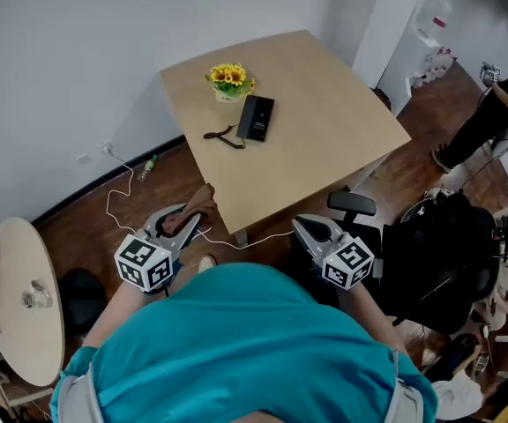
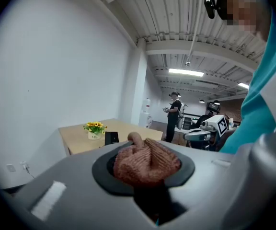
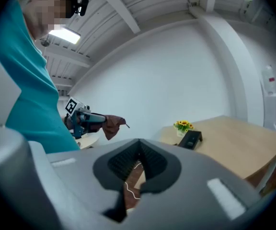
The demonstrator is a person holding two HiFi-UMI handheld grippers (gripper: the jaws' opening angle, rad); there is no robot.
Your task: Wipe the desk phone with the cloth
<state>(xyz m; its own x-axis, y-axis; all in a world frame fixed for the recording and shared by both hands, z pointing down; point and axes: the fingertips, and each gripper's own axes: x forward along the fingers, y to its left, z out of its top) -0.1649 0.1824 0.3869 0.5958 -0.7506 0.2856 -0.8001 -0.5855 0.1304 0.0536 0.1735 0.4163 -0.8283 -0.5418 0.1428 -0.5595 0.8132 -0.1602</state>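
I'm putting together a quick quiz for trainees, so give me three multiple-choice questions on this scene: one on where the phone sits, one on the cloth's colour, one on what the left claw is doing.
1. Where is the desk phone?
A. On the wooden table, beside the flower pot
B. On the floor
C. On a chair

2. What colour is the cloth?
A. White
B. Brown
C. Green

3. The left claw is:
A. Open and empty
B. Shut on the phone
C. Shut on the cloth

Answers:
1 A: the head view shows it next to the flowers.
2 B: its folds look reddish-brown in the left gripper view.
3 C: the cloth is bunched between its jaws.
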